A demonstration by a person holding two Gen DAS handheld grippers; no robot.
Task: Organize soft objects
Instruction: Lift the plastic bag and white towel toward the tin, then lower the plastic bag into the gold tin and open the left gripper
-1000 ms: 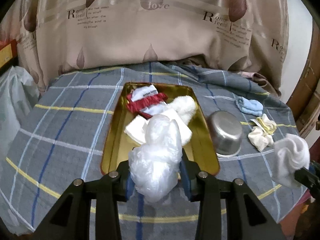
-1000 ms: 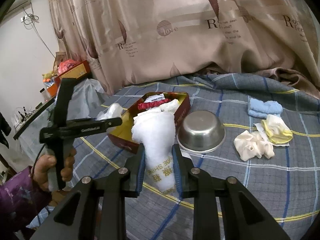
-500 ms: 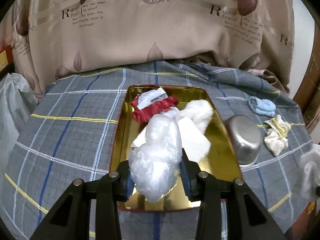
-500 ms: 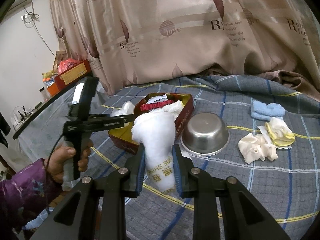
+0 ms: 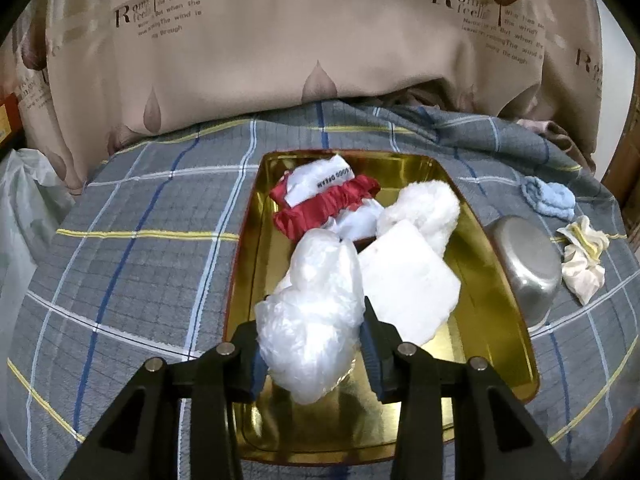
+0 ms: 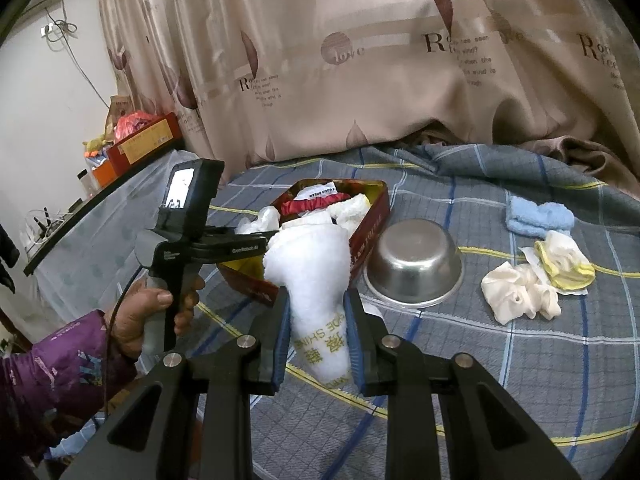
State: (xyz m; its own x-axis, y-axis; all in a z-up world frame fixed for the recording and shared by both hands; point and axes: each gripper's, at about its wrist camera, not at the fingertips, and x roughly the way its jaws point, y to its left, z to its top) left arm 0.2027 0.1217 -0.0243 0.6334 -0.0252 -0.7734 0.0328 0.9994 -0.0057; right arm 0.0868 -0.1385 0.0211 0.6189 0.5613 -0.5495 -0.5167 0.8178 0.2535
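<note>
Your left tongs (image 5: 310, 356) are clamped on a crumpled clear plastic bag (image 5: 316, 316), which hangs between the pads over the near half of the gold tin tray (image 5: 502, 316). Your right tongs (image 6: 316, 340) are clamped on a white towel (image 6: 310, 268) with gold lettering near its lower end; it stands up between the fingers, in front of the tray's red outer wall (image 6: 368, 236).

Inside the tray lie a red scrunchie (image 5: 328, 208) with a white printed label (image 5: 318, 182) on it, a fluffy white cloth (image 5: 424, 212) toward the right side, and a flat white folded cloth (image 5: 404, 284) just beside the bag.

Just right of the tray, a steel bowl (image 6: 416, 264) sits upside down on the grey checked cloth (image 5: 132, 248) covering the desk. Further right are a light blue cloth (image 6: 538, 218), a cream scrunchie (image 6: 520, 294) and a white-and-yellow cloth (image 6: 564, 262), the last two touching. A beige printed curtain (image 6: 360, 60) hangs behind the desk.
</note>
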